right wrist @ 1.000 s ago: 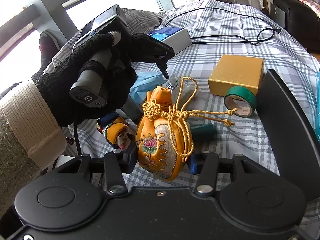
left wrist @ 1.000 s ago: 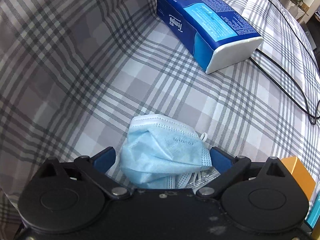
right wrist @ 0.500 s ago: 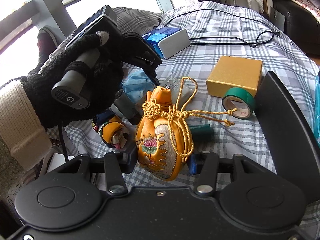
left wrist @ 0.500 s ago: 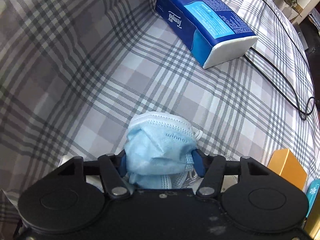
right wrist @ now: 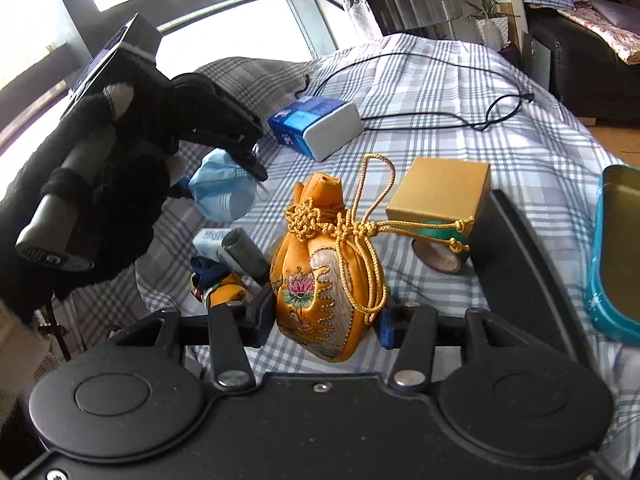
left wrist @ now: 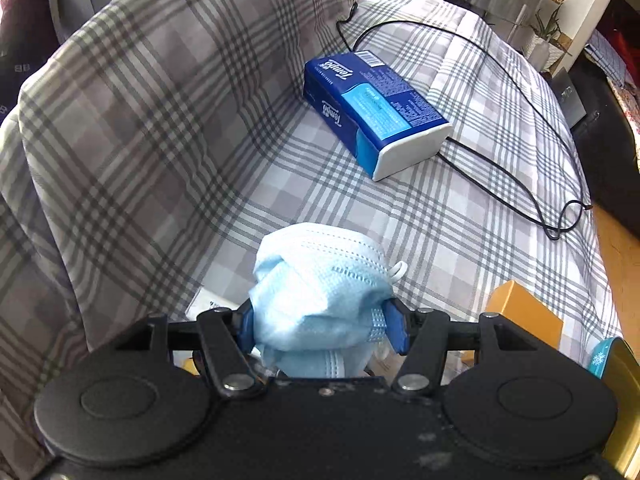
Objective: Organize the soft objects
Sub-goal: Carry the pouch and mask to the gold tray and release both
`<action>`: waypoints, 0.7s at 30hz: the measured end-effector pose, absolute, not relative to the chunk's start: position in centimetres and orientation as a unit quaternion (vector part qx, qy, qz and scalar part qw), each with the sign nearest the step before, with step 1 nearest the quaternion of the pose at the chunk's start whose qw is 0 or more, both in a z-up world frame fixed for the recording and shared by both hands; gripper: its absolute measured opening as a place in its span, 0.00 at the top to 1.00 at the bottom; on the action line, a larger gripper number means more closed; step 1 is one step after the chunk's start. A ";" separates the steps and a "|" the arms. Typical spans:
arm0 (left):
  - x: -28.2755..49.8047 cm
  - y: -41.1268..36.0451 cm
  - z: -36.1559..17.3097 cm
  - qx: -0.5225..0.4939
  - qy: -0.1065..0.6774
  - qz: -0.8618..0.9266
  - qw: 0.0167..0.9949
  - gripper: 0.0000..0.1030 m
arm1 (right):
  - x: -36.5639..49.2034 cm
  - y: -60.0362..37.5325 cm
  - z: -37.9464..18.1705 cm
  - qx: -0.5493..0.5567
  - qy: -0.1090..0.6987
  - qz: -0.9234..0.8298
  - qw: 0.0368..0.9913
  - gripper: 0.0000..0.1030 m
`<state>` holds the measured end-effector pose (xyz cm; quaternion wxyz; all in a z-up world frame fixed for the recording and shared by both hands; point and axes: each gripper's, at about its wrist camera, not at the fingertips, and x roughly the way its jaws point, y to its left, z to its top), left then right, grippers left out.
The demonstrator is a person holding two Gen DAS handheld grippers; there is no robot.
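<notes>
Plaid bed [left wrist: 460, 216] carries the tissue pack [left wrist: 372, 108]. Right tool [right wrist: 326, 320] clamped on orange drawstring pouch [right wrist: 320, 280], nearer the camera than the pack. Left tool [left wrist: 322, 322] clamped on crumpled blue face mask [left wrist: 320, 288], held clear of the bed, near side of the pack.

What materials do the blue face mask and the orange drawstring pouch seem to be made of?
Face mask: likely matte non-woven fabric; it crumples softly and shows stitched pleats. Drawstring pouch: apparently satin-like cloth with a slight sheen, embroidered flower and twisted gold cord.
</notes>
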<state>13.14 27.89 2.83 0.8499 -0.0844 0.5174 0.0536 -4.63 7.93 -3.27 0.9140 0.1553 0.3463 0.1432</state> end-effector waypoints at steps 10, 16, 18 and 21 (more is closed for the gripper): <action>8.8 19.8 7.1 -0.036 0.493 -0.035 0.869 0.44 | -6.5 -0.8 0.1 0.197 0.306 -0.004 0.931 0.52; 6.4 11.7 7.2 0.006 0.499 -0.113 0.859 0.43 | -7.6 -6.6 0.0 0.220 0.318 -0.129 0.913 0.52; 5.6 9.1 6.9 0.020 0.502 -0.134 0.854 0.43 | -8.0 -8.4 -0.3 0.231 0.321 -0.162 0.904 0.52; 4.6 5.5 6.6 0.041 0.505 -0.158 0.847 0.43 | -8.4 -10.7 -0.9 0.239 0.329 -0.206 0.890 0.52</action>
